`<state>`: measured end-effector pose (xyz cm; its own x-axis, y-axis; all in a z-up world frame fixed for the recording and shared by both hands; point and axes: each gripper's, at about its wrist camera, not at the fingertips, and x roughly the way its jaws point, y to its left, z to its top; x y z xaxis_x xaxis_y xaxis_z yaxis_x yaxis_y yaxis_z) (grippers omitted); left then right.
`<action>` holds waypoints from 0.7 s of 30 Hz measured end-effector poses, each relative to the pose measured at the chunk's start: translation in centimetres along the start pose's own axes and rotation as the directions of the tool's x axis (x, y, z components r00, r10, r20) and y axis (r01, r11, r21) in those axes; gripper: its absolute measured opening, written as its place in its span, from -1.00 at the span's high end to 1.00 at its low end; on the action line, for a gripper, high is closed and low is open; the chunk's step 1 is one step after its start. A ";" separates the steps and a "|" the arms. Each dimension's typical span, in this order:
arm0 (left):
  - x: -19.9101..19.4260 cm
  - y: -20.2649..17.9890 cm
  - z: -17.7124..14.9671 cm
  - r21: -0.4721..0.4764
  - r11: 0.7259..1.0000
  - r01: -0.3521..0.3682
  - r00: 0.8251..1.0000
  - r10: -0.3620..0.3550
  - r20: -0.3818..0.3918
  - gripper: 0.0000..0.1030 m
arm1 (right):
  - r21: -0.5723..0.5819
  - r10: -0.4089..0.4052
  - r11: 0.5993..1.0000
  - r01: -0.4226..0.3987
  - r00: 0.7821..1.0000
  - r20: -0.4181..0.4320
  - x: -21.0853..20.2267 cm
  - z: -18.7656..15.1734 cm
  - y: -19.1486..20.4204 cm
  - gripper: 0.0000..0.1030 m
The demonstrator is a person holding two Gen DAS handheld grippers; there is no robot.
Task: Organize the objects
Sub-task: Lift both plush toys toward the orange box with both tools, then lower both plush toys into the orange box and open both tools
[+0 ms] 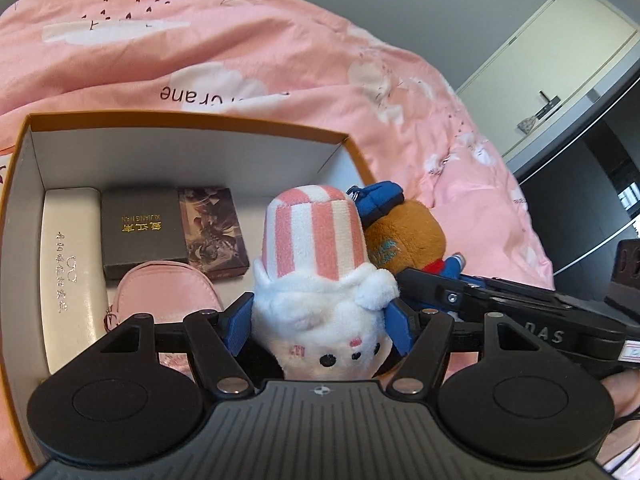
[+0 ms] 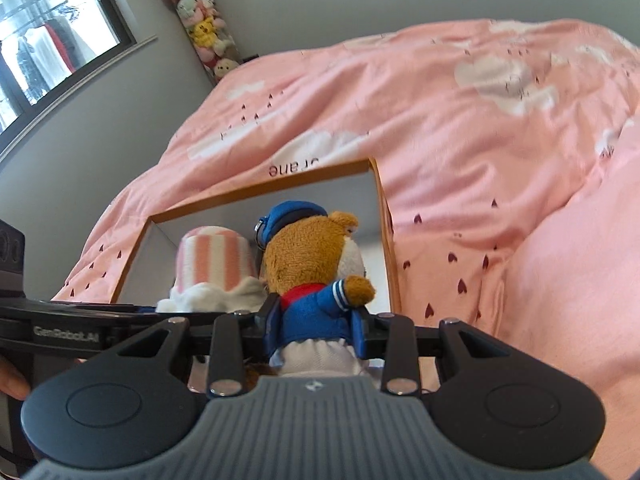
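Observation:
My left gripper (image 1: 318,320) is shut on a white plush toy with a pink-and-white striped hat (image 1: 316,264), held upside down over the open orange-rimmed box (image 1: 180,120). My right gripper (image 2: 316,330) is shut on a brown bear plush in a blue sailor coat and cap (image 2: 316,264), held at the box's (image 2: 260,192) right side. In the left wrist view the bear (image 1: 404,236) hangs right beside the striped plush, with the right gripper (image 1: 452,292) below it. The striped plush (image 2: 216,264) shows left of the bear in the right wrist view.
Inside the box lie a white case (image 1: 72,264), a dark box with gold lettering (image 1: 142,232), a printed card box (image 1: 212,232) and a pink pouch (image 1: 168,296). The box rests on a pink quilt (image 1: 240,40). A cabinet (image 1: 560,60) stands at the right; stacked plush toys (image 2: 204,32) line the wall.

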<state>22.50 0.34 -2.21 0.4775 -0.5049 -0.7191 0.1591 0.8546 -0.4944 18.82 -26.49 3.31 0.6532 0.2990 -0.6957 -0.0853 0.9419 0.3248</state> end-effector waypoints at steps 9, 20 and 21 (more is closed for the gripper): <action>2.5 0.7 -1.1 -0.048 0.992 -0.120 0.992 0.118 -0.035 -0.51 | 0.001 -0.054 0.999 0.054 0.995 -0.082 3.0 0.4 0.3 0.27; 3.0 0.8 -1.2 -0.059 0.989 -0.133 0.991 0.132 -0.017 -0.56 | 0.044 -0.067 0.996 0.073 0.989 -0.134 4.0 0.7 -0.4 0.20; 2.9 0.9 -1.3 -0.061 0.990 -0.130 0.992 0.129 -0.011 -0.56 | 0.047 -0.063 0.996 0.070 0.989 -0.135 4.0 0.7 -0.4 0.19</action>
<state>22.92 -0.57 -5.38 0.4842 -0.3915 -0.7825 0.0425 0.9038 -0.4259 22.00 -25.80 0.81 0.5498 0.2571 -0.7948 -0.0042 0.9523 0.3051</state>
